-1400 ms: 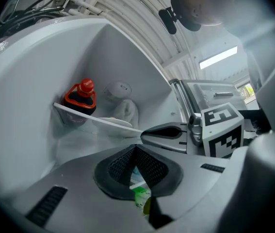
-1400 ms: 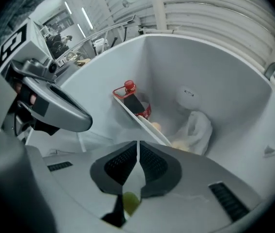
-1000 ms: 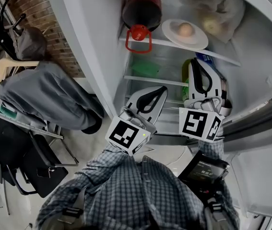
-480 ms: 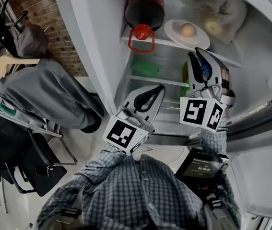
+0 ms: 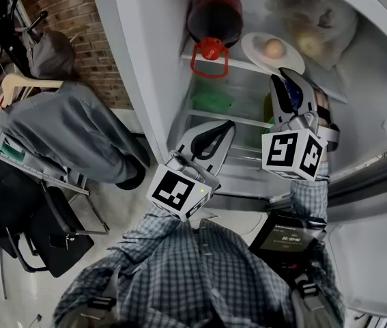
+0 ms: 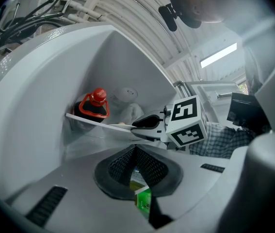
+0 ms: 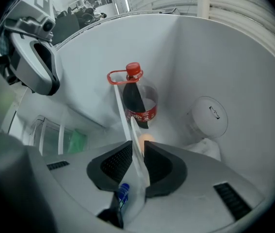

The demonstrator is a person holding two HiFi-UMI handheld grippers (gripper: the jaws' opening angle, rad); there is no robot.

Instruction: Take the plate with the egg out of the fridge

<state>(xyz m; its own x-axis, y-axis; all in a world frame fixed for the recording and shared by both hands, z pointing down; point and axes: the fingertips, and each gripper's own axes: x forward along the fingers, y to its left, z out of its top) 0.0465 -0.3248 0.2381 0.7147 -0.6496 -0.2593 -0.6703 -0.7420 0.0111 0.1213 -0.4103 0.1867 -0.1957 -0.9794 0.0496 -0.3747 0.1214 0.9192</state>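
Note:
A white plate (image 5: 287, 60) carrying an egg (image 5: 274, 46) sits on the fridge's top shelf (image 5: 237, 61), to the right of a dark bottle with a red cap (image 5: 212, 20). My right gripper (image 5: 285, 78) reaches level to the shelf front. Its jaws have just been opening, and they stand apart around the plate's rim and the shelf's front edge without visibly pressing. In the right gripper view the egg (image 7: 147, 138) peeks over the jaws of the right gripper (image 7: 137, 152). My left gripper (image 5: 228, 126) hangs lower at the fridge opening, shut and empty.
A plastic bag of food (image 5: 316, 19) lies behind the plate at the right. Green packets (image 5: 210, 100) sit on the shelf below. The fridge's side wall (image 5: 138, 80) is at the left, its door (image 5: 370, 251) at the lower right. A chair draped with clothes (image 5: 56, 125) stands outside.
My right gripper has risen from the lower shelf toward the top shelf, rolled, and opened its jaws, which now straddle the plate's rim. The left gripper has stayed put.

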